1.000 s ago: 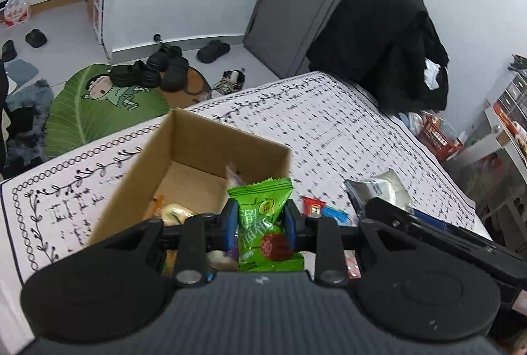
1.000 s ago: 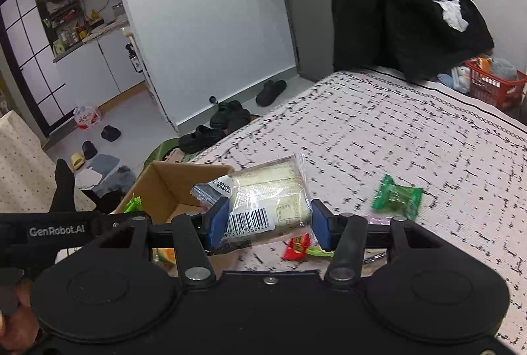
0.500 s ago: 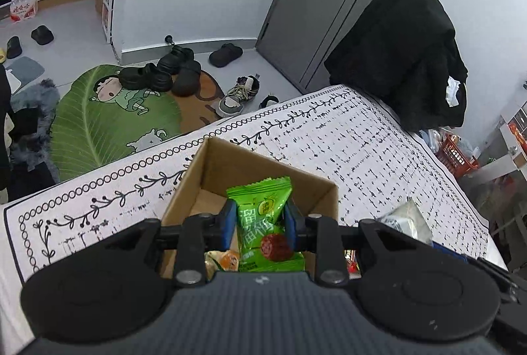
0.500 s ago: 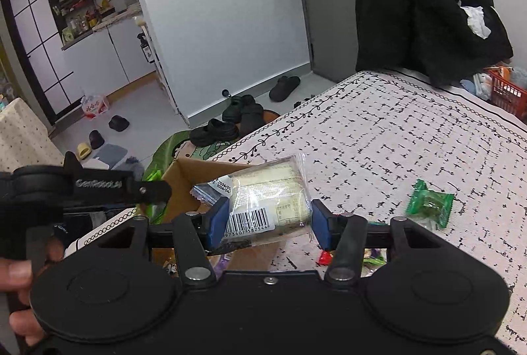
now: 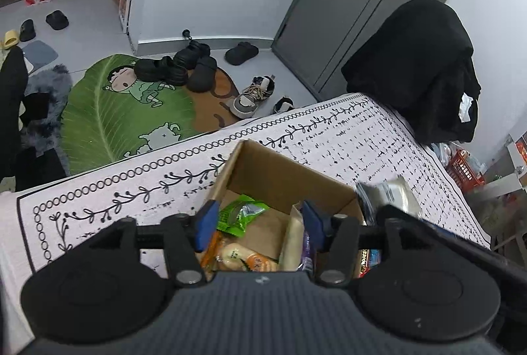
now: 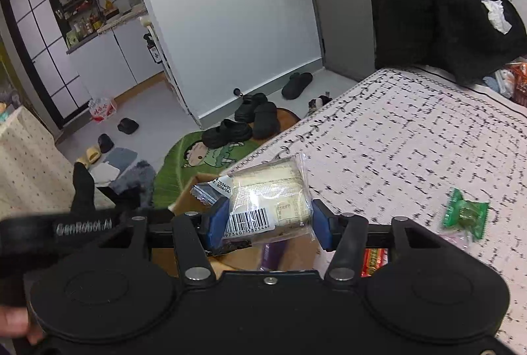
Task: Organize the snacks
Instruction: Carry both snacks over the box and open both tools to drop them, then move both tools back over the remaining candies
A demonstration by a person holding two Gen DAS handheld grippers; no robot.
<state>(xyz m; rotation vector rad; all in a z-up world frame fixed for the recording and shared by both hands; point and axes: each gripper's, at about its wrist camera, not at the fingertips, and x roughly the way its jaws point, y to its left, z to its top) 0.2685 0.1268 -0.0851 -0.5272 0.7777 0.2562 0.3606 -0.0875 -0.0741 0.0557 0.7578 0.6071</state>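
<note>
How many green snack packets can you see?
2. One green packet lies inside the cardboard box, below the left gripper, whose jaws are opening. Another green packet lies on the patterned cloth. More may be hidden in the box.

Left gripper [image 5: 258,224] fingers opening (nothing gripped); right gripper [image 6: 268,223] fingers opening slightly, clamping.

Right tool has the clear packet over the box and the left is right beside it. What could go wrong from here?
1. The right tool grips the clear packet near its lower end, most of it sticking up; it could tip out and miss the box.
2. The left tool, jaws opening above the green packet lying in the box, sits close by; the tools could collide.
3. The box stands near the table edge; a bump might push it off.
</note>
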